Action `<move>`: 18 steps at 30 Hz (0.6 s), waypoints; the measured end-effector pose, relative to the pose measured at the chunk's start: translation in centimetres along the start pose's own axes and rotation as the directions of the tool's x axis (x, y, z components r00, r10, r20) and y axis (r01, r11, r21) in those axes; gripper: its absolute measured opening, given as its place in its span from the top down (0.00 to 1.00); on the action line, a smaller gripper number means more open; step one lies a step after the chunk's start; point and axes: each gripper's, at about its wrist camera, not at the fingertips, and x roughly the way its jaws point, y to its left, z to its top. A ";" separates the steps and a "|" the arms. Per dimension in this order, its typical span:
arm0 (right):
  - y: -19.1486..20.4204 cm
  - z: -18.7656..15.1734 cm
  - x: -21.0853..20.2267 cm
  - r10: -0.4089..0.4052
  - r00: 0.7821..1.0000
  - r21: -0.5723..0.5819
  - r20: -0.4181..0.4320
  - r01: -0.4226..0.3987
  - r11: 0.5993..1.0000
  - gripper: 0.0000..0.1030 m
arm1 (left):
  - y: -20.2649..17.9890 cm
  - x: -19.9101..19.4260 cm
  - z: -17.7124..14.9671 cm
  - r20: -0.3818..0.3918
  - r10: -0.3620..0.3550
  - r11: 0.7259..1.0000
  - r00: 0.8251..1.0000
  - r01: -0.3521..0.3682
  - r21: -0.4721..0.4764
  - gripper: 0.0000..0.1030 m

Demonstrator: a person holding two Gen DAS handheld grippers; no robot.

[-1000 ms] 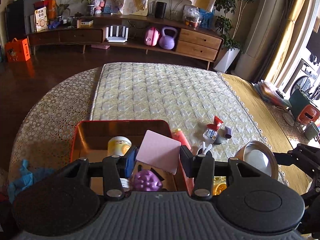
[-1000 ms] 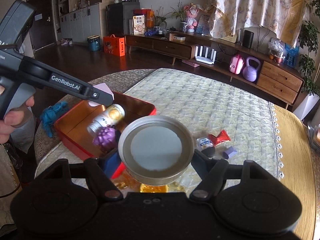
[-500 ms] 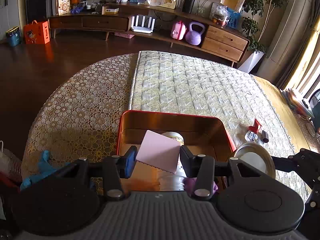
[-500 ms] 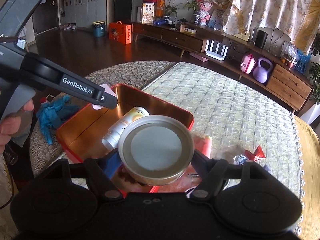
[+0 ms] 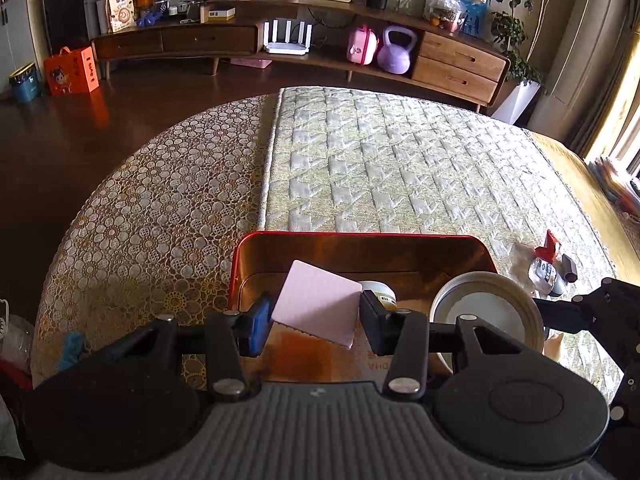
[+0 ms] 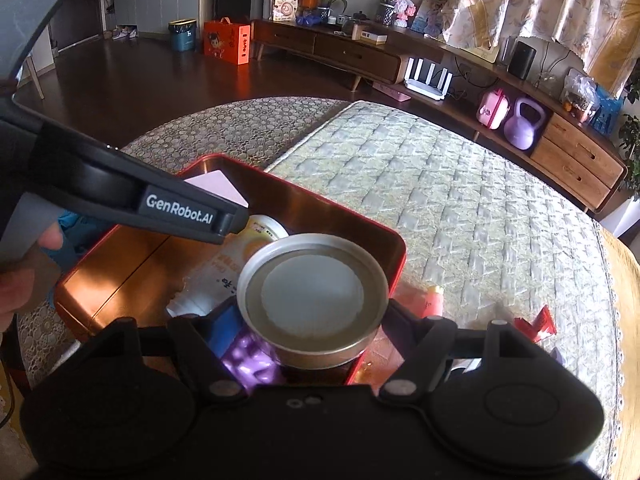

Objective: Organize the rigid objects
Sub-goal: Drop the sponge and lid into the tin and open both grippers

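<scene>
Both grippers have come over the red tray [image 5: 436,240]. Left gripper [image 5: 316,316] fingers clamp the pink card [image 5: 318,306]; right gripper [image 6: 312,316] fingers hold the round tin [image 6: 312,292]. Lower each into a bare corner, clear of the bottle [image 6: 262,236], before releasing.

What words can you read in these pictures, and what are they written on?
"GenRobot.AI": on the left gripper's black arm.
Chinese characters: on the snack bag on the sideboard, too small to read.
Print on the bottle in the red tray: blurred.
Label on the small bottle: too small.
</scene>
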 end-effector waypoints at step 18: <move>0.2 -0.2 -3.1 0.034 0.999 0.009 0.021 -0.035 0.999 0.23 | 0.9 -0.1 -0.4 0.003 -0.009 0.997 1.000 0.009 -0.070 0.41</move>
